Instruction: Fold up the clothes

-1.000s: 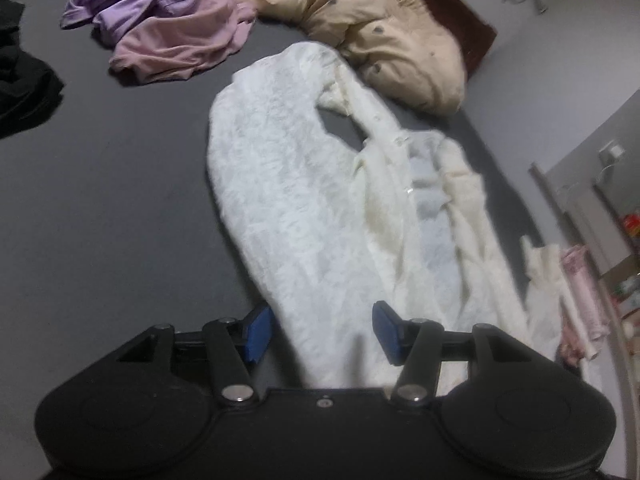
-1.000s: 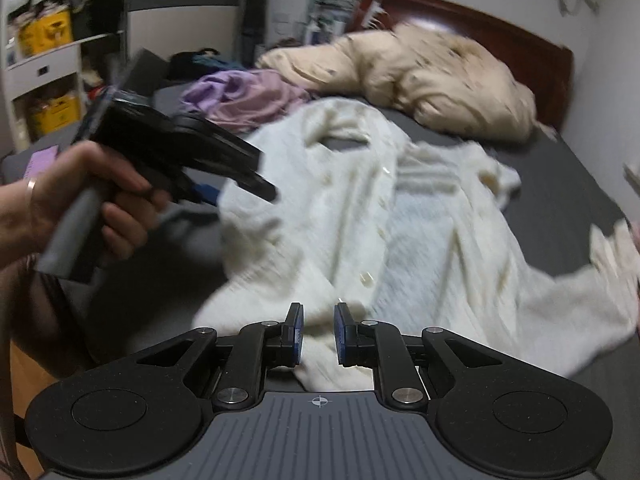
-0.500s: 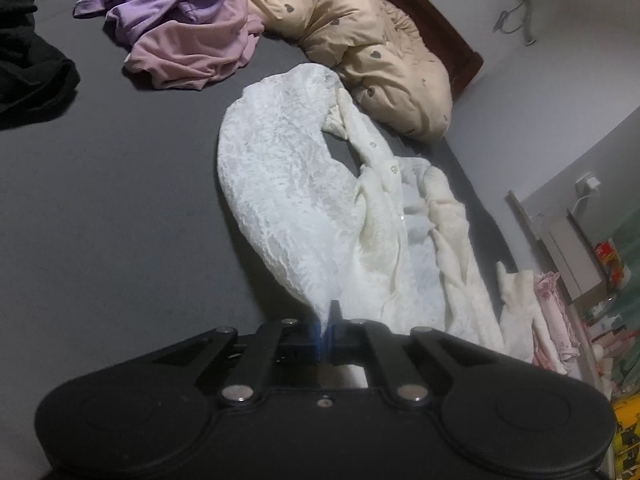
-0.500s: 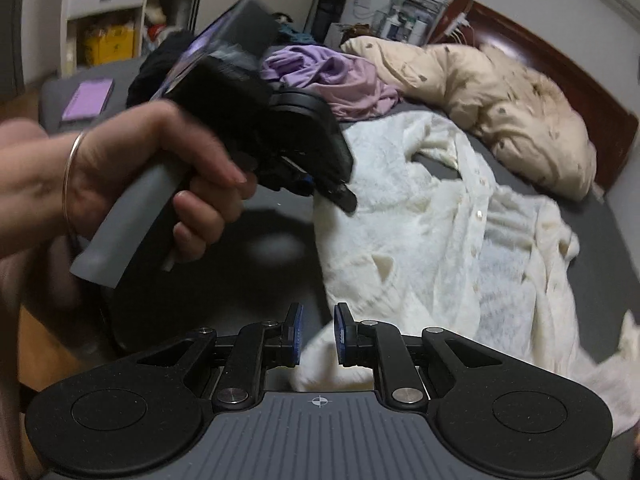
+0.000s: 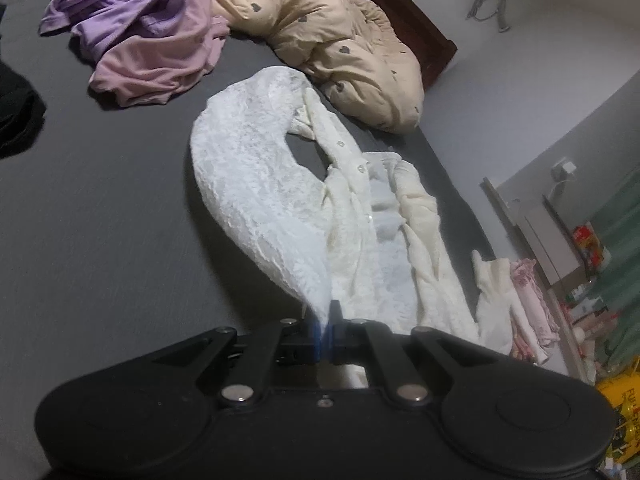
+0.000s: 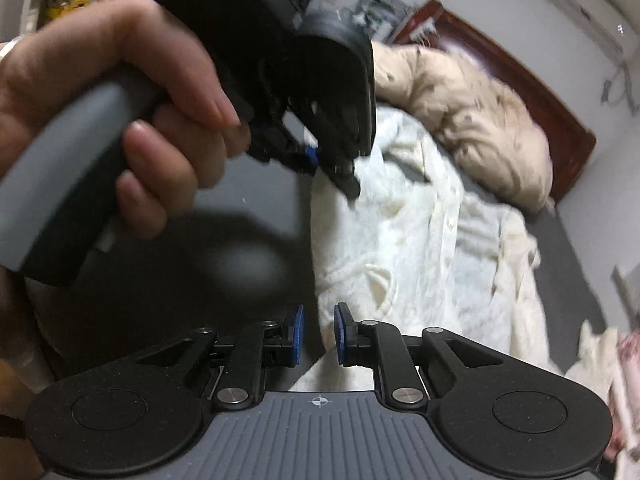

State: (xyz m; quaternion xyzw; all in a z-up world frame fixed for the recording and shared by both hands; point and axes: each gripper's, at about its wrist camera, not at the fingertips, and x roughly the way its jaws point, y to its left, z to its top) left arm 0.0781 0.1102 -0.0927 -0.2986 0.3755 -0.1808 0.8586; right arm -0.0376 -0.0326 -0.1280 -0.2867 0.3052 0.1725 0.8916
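A cream lace cardigan (image 5: 280, 208) is spread across the dark grey bed (image 5: 88, 216), its collar end lying just below the beige heart-print duvet (image 5: 332, 40) bunched against the wooden headboard (image 6: 516, 76). The left tongs (image 5: 325, 330) are pressed together on a near corner of the cardigan, which is drawn up from the bed into the blue pads. From the right wrist view the same left tongs (image 6: 320, 156) are seen gripped by a hand (image 6: 132, 116) and clamped on the cardigan's near edge (image 6: 400, 240). The right tongs (image 6: 318, 334) are held slightly apart with nothing between the pads, just short of the cardigan's hem. A crumpled purple and pink garment pile (image 5: 144, 40) is seen beside the duvet, well apart from the cardigan, and a dark garment (image 5: 16, 112) lies at the bed's edge.
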